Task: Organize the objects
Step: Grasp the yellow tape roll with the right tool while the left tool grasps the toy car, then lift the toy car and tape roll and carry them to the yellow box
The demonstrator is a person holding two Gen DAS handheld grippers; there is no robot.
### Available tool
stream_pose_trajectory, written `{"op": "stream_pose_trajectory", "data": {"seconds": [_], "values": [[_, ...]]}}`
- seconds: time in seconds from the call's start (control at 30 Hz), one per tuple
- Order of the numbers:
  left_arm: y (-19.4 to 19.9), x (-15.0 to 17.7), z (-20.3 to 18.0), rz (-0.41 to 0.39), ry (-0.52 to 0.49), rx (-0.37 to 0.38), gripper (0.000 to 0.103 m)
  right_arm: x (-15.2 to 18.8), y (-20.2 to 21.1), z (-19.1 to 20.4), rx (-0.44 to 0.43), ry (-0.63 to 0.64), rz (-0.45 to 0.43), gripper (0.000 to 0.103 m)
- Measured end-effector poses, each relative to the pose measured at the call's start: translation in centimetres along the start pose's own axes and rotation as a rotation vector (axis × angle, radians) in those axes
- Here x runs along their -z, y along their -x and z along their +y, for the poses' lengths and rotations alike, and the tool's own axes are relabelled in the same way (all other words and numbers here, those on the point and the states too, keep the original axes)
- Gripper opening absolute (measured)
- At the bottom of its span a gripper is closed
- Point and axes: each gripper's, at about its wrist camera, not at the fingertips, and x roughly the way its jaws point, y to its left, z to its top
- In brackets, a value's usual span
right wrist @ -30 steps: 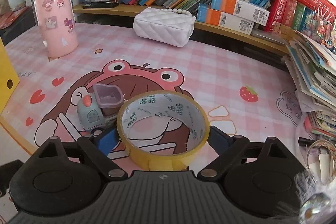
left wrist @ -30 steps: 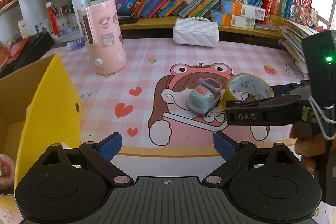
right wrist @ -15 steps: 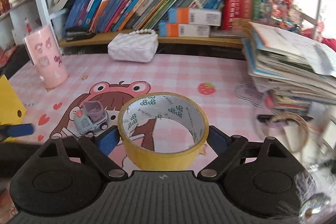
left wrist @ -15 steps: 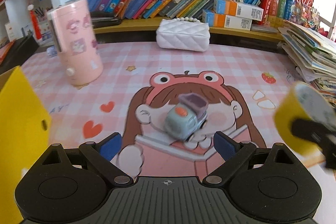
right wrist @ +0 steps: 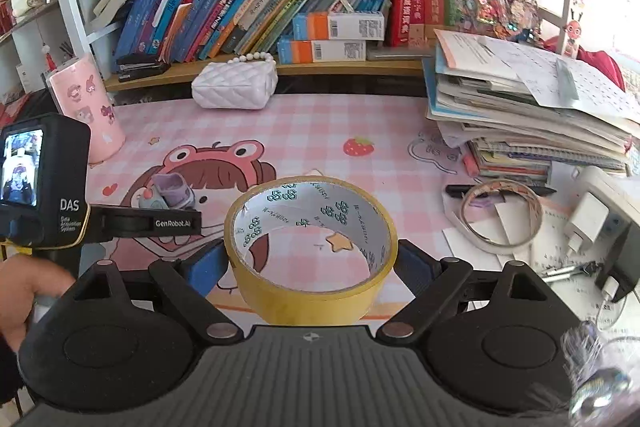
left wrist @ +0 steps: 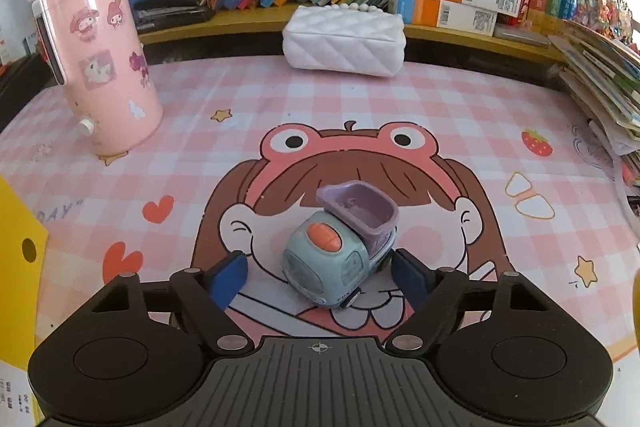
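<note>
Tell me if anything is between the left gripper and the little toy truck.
Nothing visible. The toy truck already sits between the left gripper's blue pads, which have just been closing and do not yet touch it.

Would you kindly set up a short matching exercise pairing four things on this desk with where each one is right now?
Things:
1. yellow tape roll
2. toy truck
3. white quilted purse
4. pink humidifier

Places:
A. at the back of the mat, by the bookshelf
B. standing at the mat's left side
C. clamped in the right gripper
D. on the mat between the left gripper's pads, which have just been closing and do not press on it

Pairs: 1-C, 2-D, 3-A, 4-B
</note>
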Motion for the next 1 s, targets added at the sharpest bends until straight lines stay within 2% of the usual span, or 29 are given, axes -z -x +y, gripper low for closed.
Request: {"op": "stream_pose_trajectory", "data": {"seconds": [0.07, 0.17, 0.5, 0.73, 1.0], "values": [[0.2, 0.0, -0.2, -0.012, -0.013, 0.008, 0.056, 0.1, 0.1, -0.1, 0.005, 0.001, 0.001, 0.088], [0.6, 0.0, -0.3, -0.005, -0.027, 0.022, 0.042, 0.1, 0.2, 0.0, 0.011, 0.007, 0.003, 0.088], [6.1, 1.1, 1.6, -0.056, -0.005, 0.08, 0.041, 0.8, 0.2, 1.9, 0.01, 0.048, 0.02, 0.088], [11.4, 3.9, 3.4, -0.06, 0.031, 0.13, 0.041, 2.0, 0.6, 4.1, -0.015, 0.069, 0.049, 0.088], [15.9, 6.6, 5.8, -0.078, 0.099, 0.149, 0.041, 3.1, 1.7, 6.9, -0.028, 0.089, 0.057, 0.088]]}}
